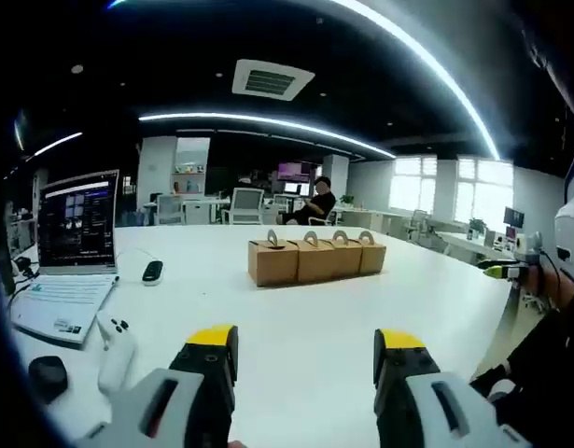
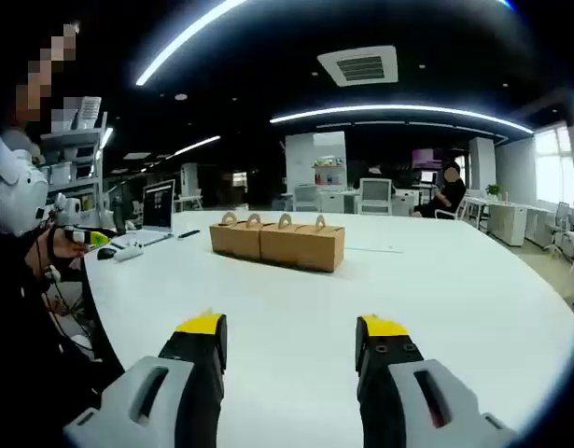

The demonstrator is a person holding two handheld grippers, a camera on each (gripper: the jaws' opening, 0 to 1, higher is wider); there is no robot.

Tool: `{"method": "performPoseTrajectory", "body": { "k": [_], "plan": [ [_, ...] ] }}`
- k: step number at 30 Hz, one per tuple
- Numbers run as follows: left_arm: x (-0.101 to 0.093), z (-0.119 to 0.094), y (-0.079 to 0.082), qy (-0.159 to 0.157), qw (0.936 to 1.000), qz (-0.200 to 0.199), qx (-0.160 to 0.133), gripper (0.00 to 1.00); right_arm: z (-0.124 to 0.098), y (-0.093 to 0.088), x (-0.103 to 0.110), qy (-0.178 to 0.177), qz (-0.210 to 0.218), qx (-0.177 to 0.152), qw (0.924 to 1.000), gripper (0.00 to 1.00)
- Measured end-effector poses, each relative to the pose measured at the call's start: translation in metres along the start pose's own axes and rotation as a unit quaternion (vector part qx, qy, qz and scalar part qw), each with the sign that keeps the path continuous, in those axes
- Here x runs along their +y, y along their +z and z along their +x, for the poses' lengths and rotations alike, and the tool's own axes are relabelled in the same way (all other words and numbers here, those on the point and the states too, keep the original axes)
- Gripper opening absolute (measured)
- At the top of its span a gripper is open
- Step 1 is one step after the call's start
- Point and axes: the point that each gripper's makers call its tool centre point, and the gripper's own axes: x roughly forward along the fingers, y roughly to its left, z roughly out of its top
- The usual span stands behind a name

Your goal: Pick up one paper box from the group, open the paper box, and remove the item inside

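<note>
A row of several brown paper boxes (image 1: 316,258) with arched handles stands on the white table (image 1: 296,327), well ahead of my left gripper (image 1: 306,342). That gripper hovers over the table's near part, open, nothing between its yellow-tipped jaws. In the right gripper view the same row of boxes (image 2: 278,242) sits further off, ahead and slightly left of my right gripper (image 2: 293,329), which is also open and holds nothing. The other gripper (image 1: 504,271) shows small at the right edge of the left gripper view, and the left one (image 2: 86,238) at the left edge of the right gripper view.
An open laptop (image 1: 70,252) stands at the table's left, with a black remote (image 1: 152,272), a white controller (image 1: 116,352) and a dark mouse (image 1: 47,375) near it. A seated person (image 1: 316,203) and office chairs are in the background. The person holding the grippers stands at the table edge (image 2: 25,280).
</note>
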Motion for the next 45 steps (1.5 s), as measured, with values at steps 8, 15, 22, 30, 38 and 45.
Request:
{"method": "performPoseTrajectory", "body": {
  "k": [8,15,22,30,38,45],
  "plan": [
    [-0.002,0.000,0.000,-0.002,1.0000,-0.002,-0.001,0.59,0.000,-0.004,0.000,0.002,0.002,0.003,1.0000,0.56],
    [-0.003,-0.002,-0.001,-0.003,1.0000,-0.003,0.002,0.59,0.001,-0.006,0.001,0.004,0.005,0.004,1.0000,0.56],
    [-0.005,-0.004,-0.002,-0.005,0.9999,-0.009,0.002,0.59,0.001,-0.010,0.002,0.007,0.006,0.008,0.9999,0.56],
    [-0.006,-0.002,-0.002,-0.004,0.9999,-0.007,0.009,0.59,0.001,-0.017,0.001,0.006,0.002,0.024,0.9997,0.56],
    [-0.005,-0.001,0.002,-0.004,0.9999,0.001,0.016,0.59,0.002,-0.018,-0.001,0.005,-0.004,0.033,0.9994,0.56],
    [-0.011,0.008,0.008,-0.019,0.9989,0.024,0.036,0.59,0.008,-0.016,-0.001,0.016,-0.019,0.051,0.9984,0.56]
  ]
}}
